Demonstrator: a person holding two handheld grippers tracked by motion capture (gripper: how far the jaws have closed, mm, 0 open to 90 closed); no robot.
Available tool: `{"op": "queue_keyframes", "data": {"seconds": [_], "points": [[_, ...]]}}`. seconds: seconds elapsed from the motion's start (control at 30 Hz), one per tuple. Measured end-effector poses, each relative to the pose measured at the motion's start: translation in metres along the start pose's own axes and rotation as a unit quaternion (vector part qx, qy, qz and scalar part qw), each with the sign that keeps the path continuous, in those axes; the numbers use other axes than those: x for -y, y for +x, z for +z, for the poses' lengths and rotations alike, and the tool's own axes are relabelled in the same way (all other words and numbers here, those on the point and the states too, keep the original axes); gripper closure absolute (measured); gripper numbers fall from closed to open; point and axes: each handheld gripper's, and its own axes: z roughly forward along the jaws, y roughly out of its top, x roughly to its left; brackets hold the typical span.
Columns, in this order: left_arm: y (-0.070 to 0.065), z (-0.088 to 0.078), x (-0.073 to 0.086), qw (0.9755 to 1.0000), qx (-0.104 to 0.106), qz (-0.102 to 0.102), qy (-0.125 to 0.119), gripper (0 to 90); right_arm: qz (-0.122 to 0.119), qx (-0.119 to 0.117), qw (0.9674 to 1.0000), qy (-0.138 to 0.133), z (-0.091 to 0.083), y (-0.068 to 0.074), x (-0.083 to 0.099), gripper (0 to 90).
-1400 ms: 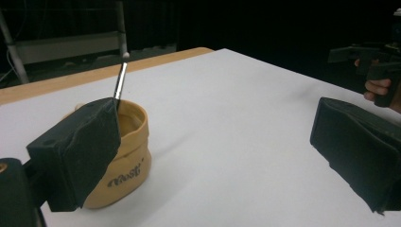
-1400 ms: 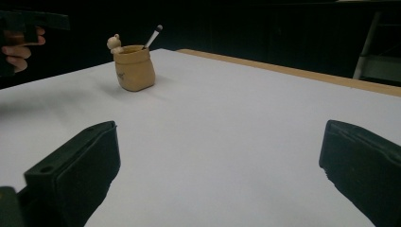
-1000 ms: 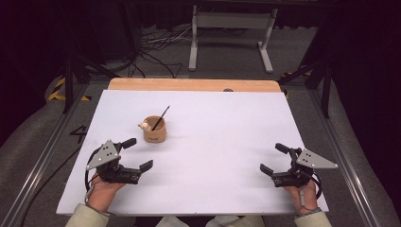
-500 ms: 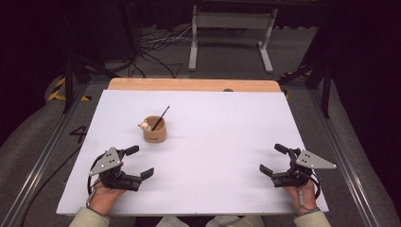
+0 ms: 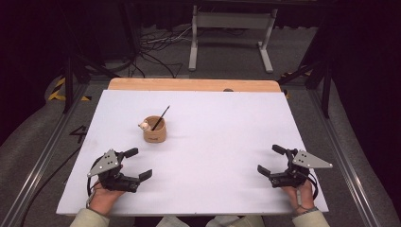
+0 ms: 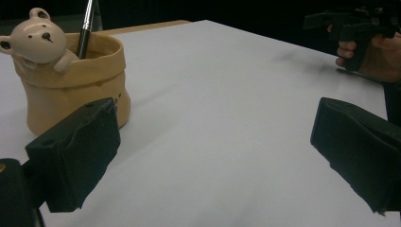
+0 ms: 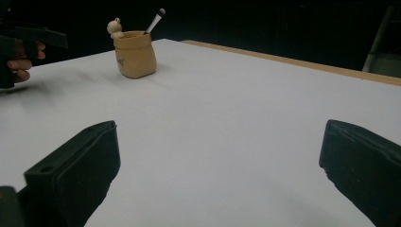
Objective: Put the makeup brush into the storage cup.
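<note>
- Pot (image 5: 154, 129), tan and sack-shaped with a small bear figure (image 5: 143, 126) on its rim, stands upright on the white desk (image 5: 227, 142), left of centre, with a dark-handled brush (image 5: 161, 117) leaning inside it.
- Left tool (image 5: 134, 165): jaws spread wide, empty, near the desk's front edge and short of the pot.
- Right tool (image 5: 271, 161): jaws likewise wide, empty, well apart from the pot at the front right.
- Step in hand, as judged: approach only; nothing is gripped or touched.
- Next move likely calls for the left tool to advance and line its jaws either side of the pot or the brush handle.
- Left gripper view shows the bear's face and the pot's folded rim close up; the high view gives the spacing between both tools.
</note>
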Motion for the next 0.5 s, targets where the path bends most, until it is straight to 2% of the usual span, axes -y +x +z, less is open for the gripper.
{"op": "queue_keyframes", "data": {"seconds": [0.1,0.27,0.5], "points": [[0.0010,0.0004,0.0028,1.0000,-0.004,-0.004,0.002,2.9,0.001,0.000,1.0000,0.002,0.0003,-0.0003,0.0004,0.0],[0.0005,0.0023,0.0037,1.0000,0.001,0.001,0.007,2.9,0.002,0.000,1.0000,0.004,0.0004,-0.0002,0.0006,0.0],[-0.0002,0.0020,0.0035,1.0000,0.002,-0.002,0.004,2.9,0.002,0.000,1.0000,0.006,0.0007,-0.0001,0.0007,0.0]]}}
